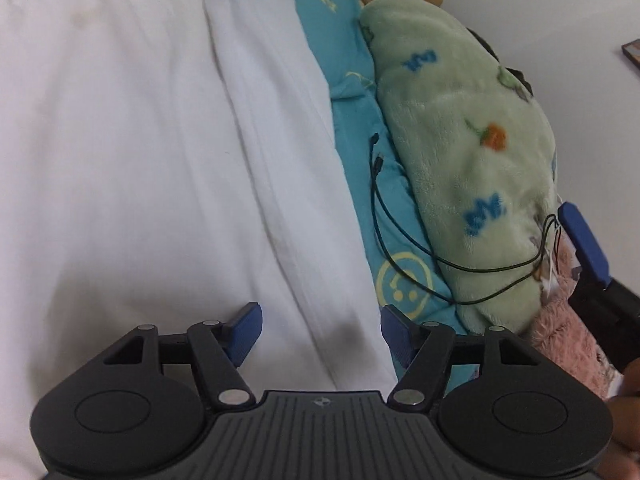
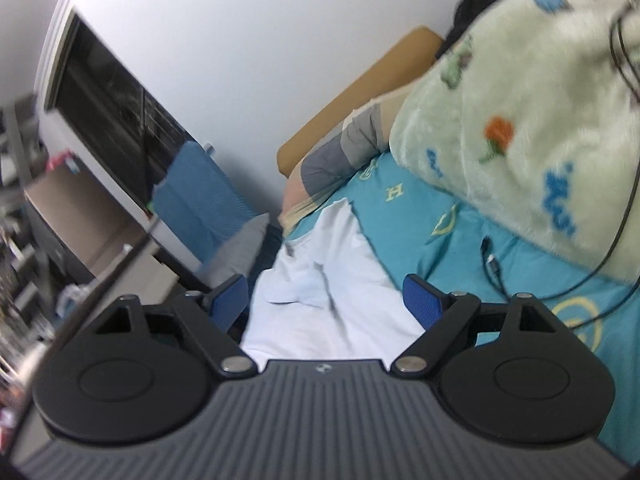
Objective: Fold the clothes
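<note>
Both grippers look alike. The left gripper [image 1: 321,330] has a dark grey ribbed body with a small round emblem at its far edge, flanked by two black rounded lobes, each marked with a circle. Black link arms with silver pivot screws carry blue ribbed pads [image 1: 245,332]. The right gripper [image 2: 325,305] has the same grey ribbing, black lobes, silver screws and blue pads [image 2: 425,305].
</note>
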{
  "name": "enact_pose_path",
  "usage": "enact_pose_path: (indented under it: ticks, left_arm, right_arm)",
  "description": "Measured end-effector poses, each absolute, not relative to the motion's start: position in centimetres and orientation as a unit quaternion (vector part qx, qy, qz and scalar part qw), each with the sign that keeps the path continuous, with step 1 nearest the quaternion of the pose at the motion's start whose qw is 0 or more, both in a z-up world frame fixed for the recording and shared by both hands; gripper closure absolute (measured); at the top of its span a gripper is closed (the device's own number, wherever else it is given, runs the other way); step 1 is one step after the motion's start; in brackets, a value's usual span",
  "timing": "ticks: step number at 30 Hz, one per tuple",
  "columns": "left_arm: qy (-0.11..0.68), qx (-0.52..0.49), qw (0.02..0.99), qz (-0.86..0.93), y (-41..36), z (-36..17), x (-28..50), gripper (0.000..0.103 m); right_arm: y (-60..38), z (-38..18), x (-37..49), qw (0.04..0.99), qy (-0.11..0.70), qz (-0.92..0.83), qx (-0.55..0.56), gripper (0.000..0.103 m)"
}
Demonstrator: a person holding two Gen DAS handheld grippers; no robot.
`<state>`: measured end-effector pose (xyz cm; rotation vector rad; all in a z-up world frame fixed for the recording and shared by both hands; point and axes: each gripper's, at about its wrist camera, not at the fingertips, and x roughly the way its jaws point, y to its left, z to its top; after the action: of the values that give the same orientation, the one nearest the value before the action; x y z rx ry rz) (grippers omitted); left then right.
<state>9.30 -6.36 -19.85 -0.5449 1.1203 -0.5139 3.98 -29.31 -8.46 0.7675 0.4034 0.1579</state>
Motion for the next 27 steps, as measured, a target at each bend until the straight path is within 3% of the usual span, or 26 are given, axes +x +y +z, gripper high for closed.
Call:
enact_pose_path:
  ticks: [1, 3, 5, 8, 11, 14, 22, 25, 27]
  left_arm:
    - [0.506, -0.254, 0.788, -0.242, -6.8, -19.9, 9.3, 0.026]
    - [0.486, -0.26, 0.795, -0.253, -7.7, -20.0, 9.2, 0.003]
    - [0.47, -0.257, 0.802, -0.265, -8.5, -20.0, 9.2, 0.001]
    - [0.465, -0.279, 0.787, -0.294, -8.4, -20.2, 9.5, 0.005]
    - [0.472, -0.337, 0.744, -0.331, -7.7, -20.8, 10.0, 0.037]
    - [0.474, -0.388, 0.705, -0.358, -7.3, -21.6, 10.3, 0.037]
    - [0.51, -0.355, 0.71, -0.331, -7.3, -21.7, 10.0, 0.038]
    - [0.516, -0.35, 0.712, -0.321, -6.9, -21.2, 9.6, 0.058]
    - [0.521, -0.347, 0.714, -0.315, -6.6, -20.8, 9.3, 0.097]
  right_arm:
    - [-29.7, -8.6, 4.0, 0.901, 0.195, 0.078, 0.38, 0.016]
    - [-30.2, -9.0, 4.2, 0.895, 0.196, 0.076, 0.393, 0.016]
    - [-30.6, -9.3, 4.4, 0.892, 0.197, 0.07, 0.401, 0.015]
    - [-31.0, -9.6, 4.8, 0.887, 0.195, 0.071, 0.413, 0.015]
    - [-31.3, -9.5, 4.8, 0.886, 0.19, 0.072, 0.418, 0.015]
    - [-31.9, -9.5, 4.7, 0.882, 0.183, 0.071, 0.428, 0.015]
    - [-32.6, -9.8, 4.6, 0.876, 0.181, 0.07, 0.442, 0.015]
    - [-32.6, -10.0, 4.8, 0.879, 0.18, 0.069, 0.435, 0.015]
    - [-32.6, -10.1, 4.7, 0.885, 0.181, 0.055, 0.425, 0.015]
